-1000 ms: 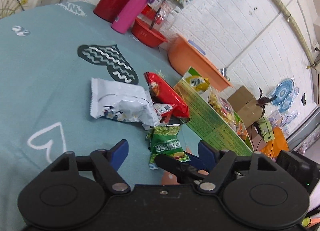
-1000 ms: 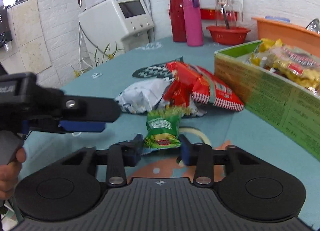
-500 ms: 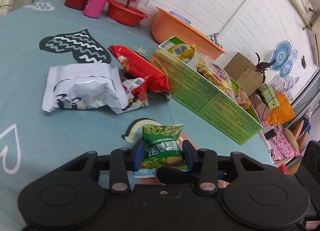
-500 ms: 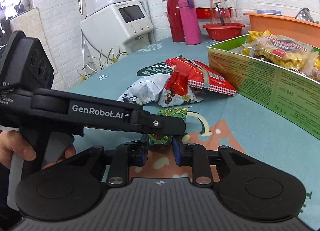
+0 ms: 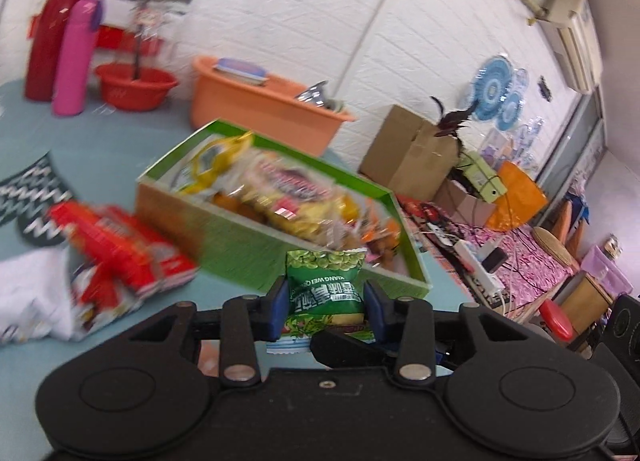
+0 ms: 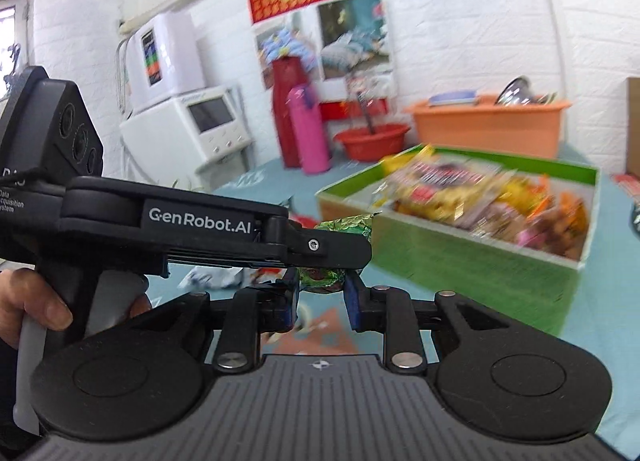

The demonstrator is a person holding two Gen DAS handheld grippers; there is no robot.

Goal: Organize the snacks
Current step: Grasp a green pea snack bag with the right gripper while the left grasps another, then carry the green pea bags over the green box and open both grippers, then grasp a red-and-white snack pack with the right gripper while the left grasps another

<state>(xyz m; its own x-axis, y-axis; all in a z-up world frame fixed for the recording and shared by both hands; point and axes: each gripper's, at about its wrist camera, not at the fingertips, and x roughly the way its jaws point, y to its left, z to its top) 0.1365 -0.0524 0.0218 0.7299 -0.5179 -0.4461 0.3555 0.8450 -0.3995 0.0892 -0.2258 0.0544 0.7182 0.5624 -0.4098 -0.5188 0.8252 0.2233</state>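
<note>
Here, one white crinkled snack bag and one red snack bag lie left of the open green cardboard box, which is heaped with packets too blurred to count. The left gripper holds one small green pea packet upright, raised near the box's front wall, blue pads clamped on its sides. The right gripper pinches the packet's lower end just beneath, level, pointing toward the box.
</note>
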